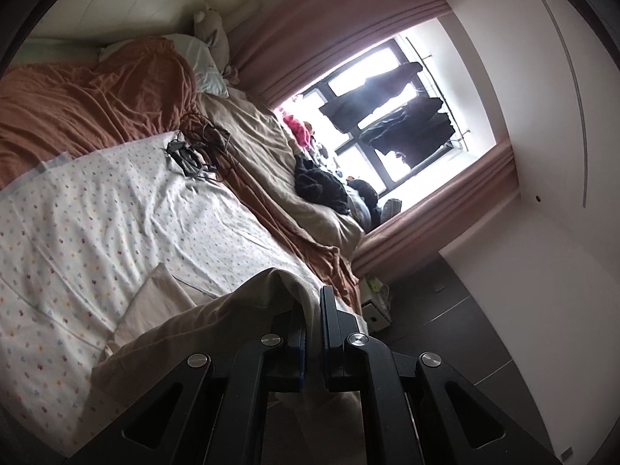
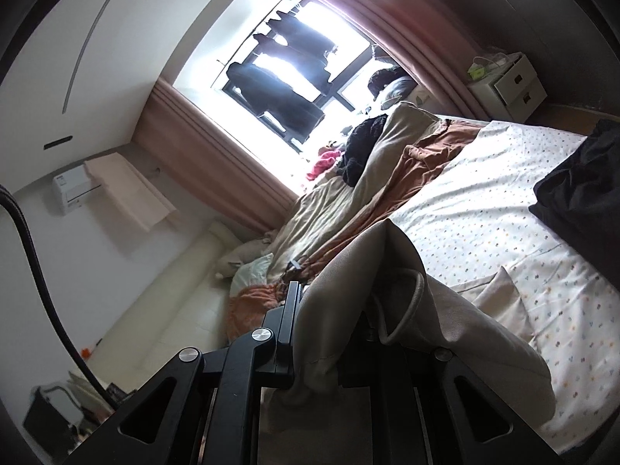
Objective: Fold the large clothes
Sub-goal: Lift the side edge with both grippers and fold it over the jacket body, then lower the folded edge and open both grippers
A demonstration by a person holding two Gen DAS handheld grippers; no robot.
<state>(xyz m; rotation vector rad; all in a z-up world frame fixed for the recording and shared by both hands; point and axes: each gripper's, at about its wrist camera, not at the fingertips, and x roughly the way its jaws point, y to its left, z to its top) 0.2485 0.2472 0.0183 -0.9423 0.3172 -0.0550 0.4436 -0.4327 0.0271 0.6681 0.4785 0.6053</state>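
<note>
Both handheld grippers are up over the bed, each with a piece of the same beige cotton garment (image 1: pixel 217 310) caught in it. The left gripper (image 1: pixel 312 306) has its black jaws clenched almost together on a fold of that cloth, which drapes over the left-hand finger and trails down onto the white bedsheet with small coloured dots (image 1: pixel 116 201). The right gripper (image 2: pixel 333 310) is likewise grasping the garment (image 2: pixel 348 263): fabric is bunched thick between its jaws and spills over the right-hand finger, hiding it; a rounded cord or drawstring loop (image 2: pixel 414 294) hangs out of the bundle. From there the cloth slopes down to the dotted sheet (image 2: pixel 484 209), where a flat corner of it lies. Farther up the bed, a rumpled rust-orange blanket (image 1: pixel 97 97) and a tan quilt (image 1: pixel 255 135) are heaped along the window side, with a tangle of dark cables (image 1: pixel 197 143) at the sheet's edge. A black garment (image 2: pixel 581 186) sits on the sheet at the right edge of the right wrist view. Pink curtains (image 1: pixel 348 19) frame a bright window (image 1: pixel 387 116) with dark clothes hanging outside. A white two-drawer nightstand (image 2: pixel 511 81) stands by the bed.
</note>
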